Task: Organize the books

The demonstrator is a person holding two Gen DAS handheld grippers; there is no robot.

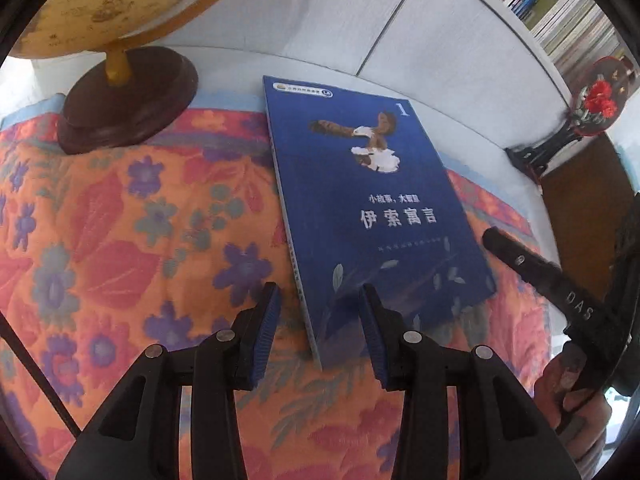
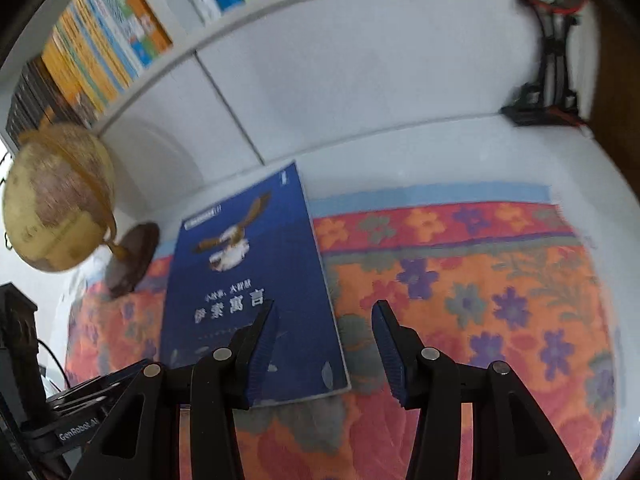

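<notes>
**Both grippers closing in on the blue book**

The left gripper (image 1: 320,320) stands partly open and empty, its jaws straddling the near spine corner of the blue book (image 1: 372,200), pads not pressing. The right gripper (image 2: 324,344) is likewise partly open, holding nothing, the book's near right edge between its jaws. The book lies flat on the floral cloth (image 1: 120,240). A sound grip probably means sliding one pad under the edge first. Beyond stand the globe (image 2: 56,200) and the shelved books (image 2: 120,40).
</notes>
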